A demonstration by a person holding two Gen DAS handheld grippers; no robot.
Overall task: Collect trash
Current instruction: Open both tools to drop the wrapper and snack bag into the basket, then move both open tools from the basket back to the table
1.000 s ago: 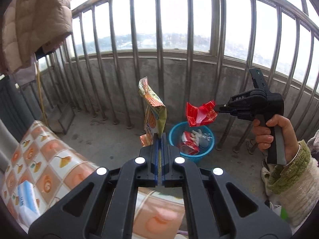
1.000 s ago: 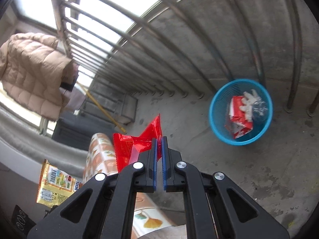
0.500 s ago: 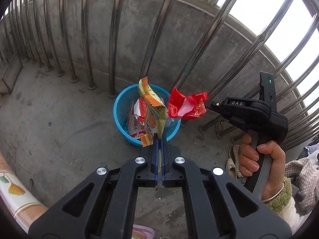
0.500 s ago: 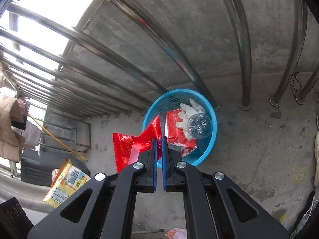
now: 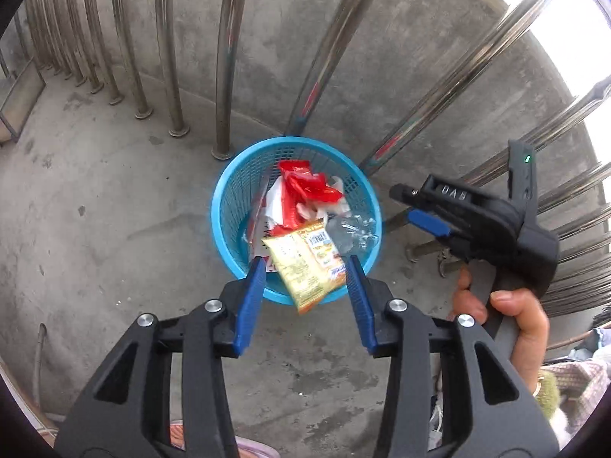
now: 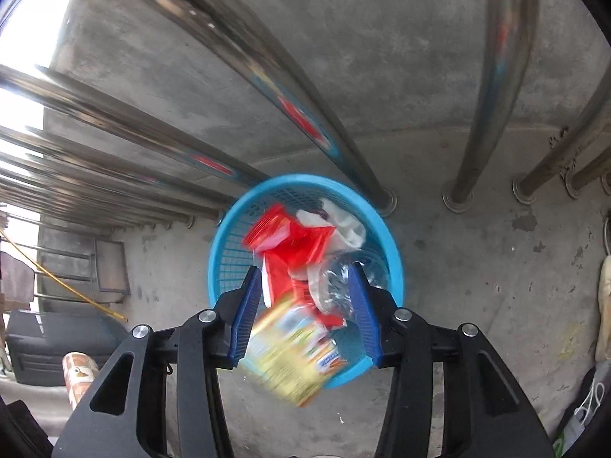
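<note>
Left wrist view: the blue basket (image 5: 229, 206) on the concrete floor (image 5: 95, 210) holds a red wrapper (image 5: 309, 187) and a clear plastic bottle (image 5: 351, 233). A yellow snack packet (image 5: 305, 267) lies over its near rim, between the left gripper's (image 5: 303, 297) spread fingers.

Right wrist view: the right gripper's (image 6: 305, 313) fingers are also spread, holding nothing; the yellow packet is blurred.

Bare grey concrete floor (image 5: 95, 210), stained and scuffed. Low concrete wall (image 5: 267, 38) across the top, fronted by shiny steel railing bars (image 5: 225, 57) bolted down. Bright daylight (image 5: 553, 11) at upper right.
</note>
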